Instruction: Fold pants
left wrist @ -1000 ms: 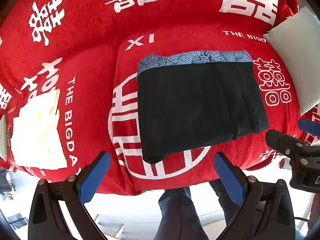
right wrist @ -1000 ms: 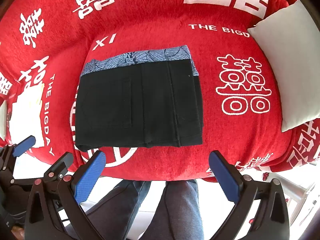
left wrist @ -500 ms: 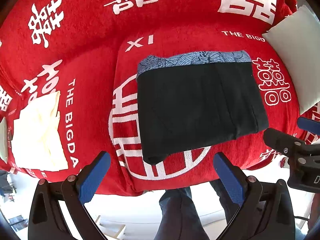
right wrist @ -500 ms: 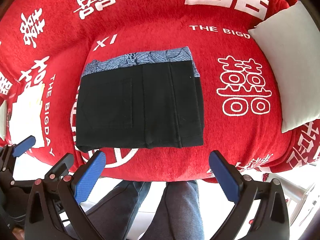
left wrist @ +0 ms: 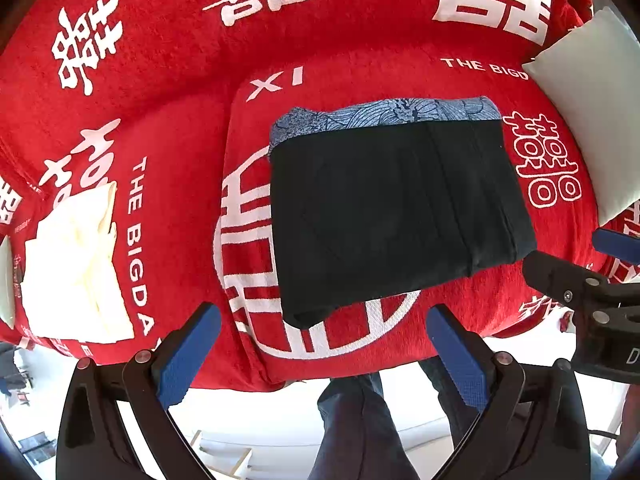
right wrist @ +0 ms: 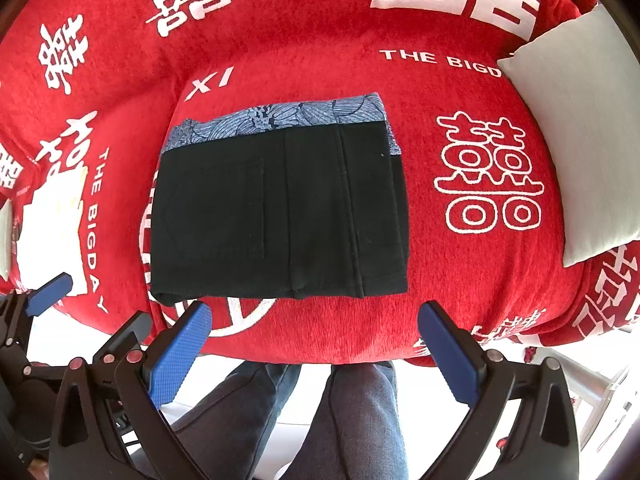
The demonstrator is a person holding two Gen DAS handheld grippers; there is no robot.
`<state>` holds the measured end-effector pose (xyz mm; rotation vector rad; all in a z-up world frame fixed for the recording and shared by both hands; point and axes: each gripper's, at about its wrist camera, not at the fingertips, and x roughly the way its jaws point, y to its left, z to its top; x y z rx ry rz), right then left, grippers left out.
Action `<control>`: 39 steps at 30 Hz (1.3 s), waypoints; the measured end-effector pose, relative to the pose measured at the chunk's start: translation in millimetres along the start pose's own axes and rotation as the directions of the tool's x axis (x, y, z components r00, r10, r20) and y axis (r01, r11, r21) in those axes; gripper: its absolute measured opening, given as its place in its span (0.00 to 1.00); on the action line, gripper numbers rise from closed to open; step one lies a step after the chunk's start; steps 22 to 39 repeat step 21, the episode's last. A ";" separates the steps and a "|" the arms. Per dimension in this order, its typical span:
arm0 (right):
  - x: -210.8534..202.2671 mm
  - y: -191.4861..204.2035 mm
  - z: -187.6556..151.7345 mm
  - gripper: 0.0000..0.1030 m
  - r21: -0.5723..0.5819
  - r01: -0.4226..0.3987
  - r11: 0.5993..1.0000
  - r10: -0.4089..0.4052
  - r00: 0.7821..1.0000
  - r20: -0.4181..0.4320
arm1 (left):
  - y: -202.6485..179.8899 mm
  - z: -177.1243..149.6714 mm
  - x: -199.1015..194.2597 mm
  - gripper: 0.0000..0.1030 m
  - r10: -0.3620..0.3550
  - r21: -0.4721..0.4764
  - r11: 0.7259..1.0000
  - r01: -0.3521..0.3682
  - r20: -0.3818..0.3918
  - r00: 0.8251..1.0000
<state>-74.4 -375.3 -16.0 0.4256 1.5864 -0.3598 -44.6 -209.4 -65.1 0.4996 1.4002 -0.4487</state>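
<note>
Nothing moved since before. Black pants [left wrist: 396,208] lie folded flat ahead of left gripper [left wrist: 320,340] and right gripper [right wrist: 314,344], both wide, empty. Looks done; maybe just pull back.

Black pants [right wrist: 280,216], red white-lettered cover [right wrist: 320,52]

A home living room, by the look of it: a sofa under a red throw [right wrist: 460,300] printed with white double-happiness characters, a pale cushion [right wrist: 580,152] at right, cream cloth [left wrist: 76,264] at left.
</note>
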 end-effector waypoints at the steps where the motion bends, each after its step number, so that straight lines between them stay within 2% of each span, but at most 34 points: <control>1: 0.2 0.8 -0.3 1.00 0.000 0.000 1.000 0.000 1.000 0.000 | 0.0 -0.1 0.1 1.00 0.001 -0.002 1.000 -0.001 0.001 1.000; 20: 2.9 7.4 0.6 1.00 -0.014 0.002 1.000 -0.002 1.000 -0.004 | -0.6 -0.3 1.2 1.00 -0.032 -0.002 0.999 0.032 0.016 0.999; 39: 2.8 7.4 0.6 1.00 -0.014 0.002 1.000 -0.002 1.000 -0.004 | -1.0 0.0 1.3 1.00 -0.030 -0.001 1.000 0.030 0.015 0.999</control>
